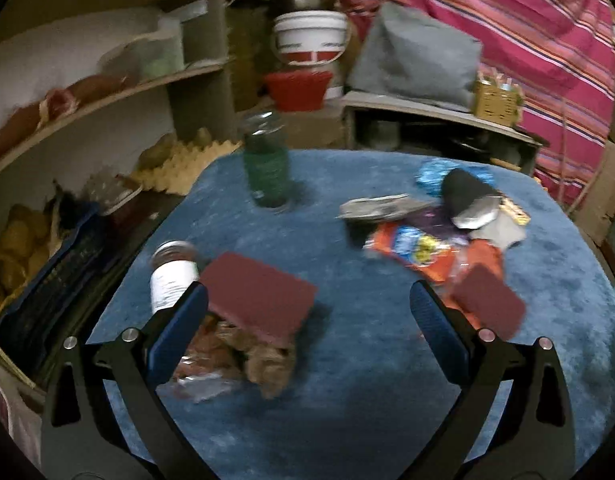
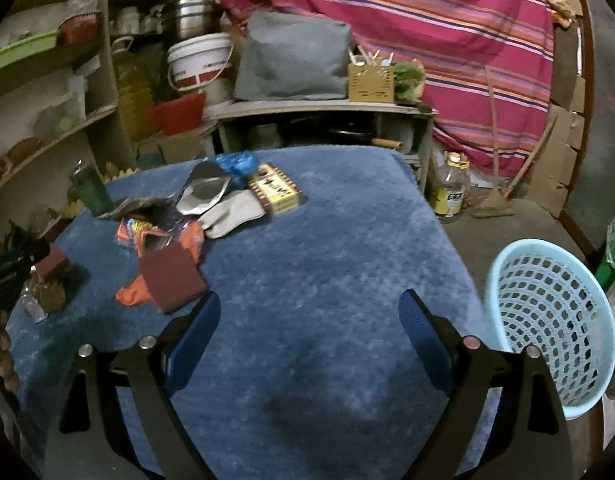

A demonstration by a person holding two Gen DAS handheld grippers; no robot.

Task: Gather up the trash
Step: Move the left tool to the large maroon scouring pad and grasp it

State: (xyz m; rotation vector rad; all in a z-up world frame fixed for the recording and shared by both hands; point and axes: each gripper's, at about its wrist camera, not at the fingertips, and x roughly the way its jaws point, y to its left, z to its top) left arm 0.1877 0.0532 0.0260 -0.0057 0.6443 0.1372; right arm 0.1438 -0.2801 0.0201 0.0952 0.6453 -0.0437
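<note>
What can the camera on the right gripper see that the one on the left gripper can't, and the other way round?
Only the right wrist view shows the light blue basket beside the table, the yellow-capped bottle on the floor and the yellow box in full.

Only the left wrist view shows the white jar lying on its side and the egg tray.

Both show the blue table, the green jar, the orange wrapper pile, two maroon pads, one of them nearest the left gripper, and the white bucket. Each view shows its own gripper open and empty.
</note>
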